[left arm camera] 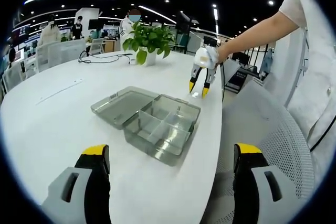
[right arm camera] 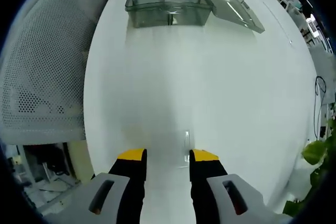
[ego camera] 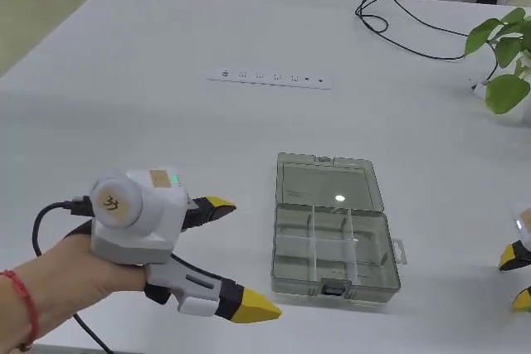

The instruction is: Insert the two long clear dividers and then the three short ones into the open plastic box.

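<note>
So the smoky grey see-through plastic box (ego camera: pixel 292 281) sits on the big white table (ego camera: pixel 166 122), a bit right of centre in the head view. Its hinged lid (ego camera: pixel 330 184) is flipped flat open on the far side. Thin clear plastic dividers (ego camera: pixel 352 246) are already standing inside and chop it into several compartments. Can't get an exact count from these angles tbh

The left gripper (ego camera: pixel 241 256) is at the lower left of the head view, held in a hand (ego camera: pixel 58 279) with a red bracelet. It hovers left of the box, not touching it. Its yellow-tipped jaws are spread wide with nothing between them, and in the left gripper view the box sits on the table just ahead of them.

The right gripper (ego camera: pixel 516 279) pokes in at the right edge of the head view, well apart from the box. In the right gripper view its jaws are apart with a moderate gap, low over bare tabletop. A small clear plastic strip (right arm camera: pixel 186 141) sits right in front of the tips, closer to the right-hand jaw, but I can't tell if it's touching.

Other stuff: a white power strip (ego camera: pixel 270 78) further back, a looped black cable (ego camera: pixel 398 18), a leafy green plant (ego camera: pixel 502 55) at the far right, and a white mesh chair back (right arm camera: pixel 47 61) beside the table
</note>
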`<state>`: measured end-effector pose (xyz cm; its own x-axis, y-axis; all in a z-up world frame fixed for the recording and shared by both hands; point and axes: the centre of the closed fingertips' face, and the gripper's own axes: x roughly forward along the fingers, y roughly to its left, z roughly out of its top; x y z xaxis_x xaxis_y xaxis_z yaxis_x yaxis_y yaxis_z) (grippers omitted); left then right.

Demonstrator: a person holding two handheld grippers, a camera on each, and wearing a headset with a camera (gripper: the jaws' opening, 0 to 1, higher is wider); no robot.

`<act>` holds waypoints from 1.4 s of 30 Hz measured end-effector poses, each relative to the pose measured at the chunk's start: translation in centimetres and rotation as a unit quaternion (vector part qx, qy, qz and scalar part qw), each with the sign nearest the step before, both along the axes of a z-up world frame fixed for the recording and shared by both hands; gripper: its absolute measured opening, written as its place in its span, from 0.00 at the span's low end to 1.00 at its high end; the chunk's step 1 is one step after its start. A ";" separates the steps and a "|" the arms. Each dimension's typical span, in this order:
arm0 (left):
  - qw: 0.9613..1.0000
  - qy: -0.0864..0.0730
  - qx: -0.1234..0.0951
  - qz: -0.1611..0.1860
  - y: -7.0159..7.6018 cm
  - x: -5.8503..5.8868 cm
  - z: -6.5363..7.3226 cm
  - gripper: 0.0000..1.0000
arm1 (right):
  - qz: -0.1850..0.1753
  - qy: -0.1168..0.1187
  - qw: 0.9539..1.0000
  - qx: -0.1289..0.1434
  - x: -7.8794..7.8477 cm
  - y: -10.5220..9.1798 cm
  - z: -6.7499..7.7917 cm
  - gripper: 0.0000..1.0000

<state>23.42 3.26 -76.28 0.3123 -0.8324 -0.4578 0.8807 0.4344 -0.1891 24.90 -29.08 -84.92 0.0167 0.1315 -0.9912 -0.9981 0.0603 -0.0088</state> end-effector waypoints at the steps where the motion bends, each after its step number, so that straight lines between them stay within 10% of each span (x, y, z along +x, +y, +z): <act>1: 1.000 0.000 0.000 0.000 0.0 0.0 0.0 1.00 | 0.000 0.000 1.000 -0.001 0.0 0.0 0.0 0.33; 11: 1.000 -0.001 -0.001 -0.001 -0.1 0.0 0.2 1.00 | 0.004 -0.017 1.000 -0.007 0.0 0.3 0.3 0.33; 27: 0.999 0.002 -0.033 0.029 -0.7 1.1 1.8 1.00 | 0.007 -0.096 0.993 0.068 1.4 5.8 4.8 0.33; 42: 0.988 0.068 -0.112 0.078 -4.4 2.7 5.2 0.85 | 0.013 -0.150 0.979 0.136 1.5 13.7 10.1 0.33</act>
<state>26.14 -1.09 -71.12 0.3933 -0.8643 -0.3136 0.7663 0.4966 -0.4076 26.37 -15.43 -74.77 0.2952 0.3949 -0.8700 -0.9542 0.0750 -0.2897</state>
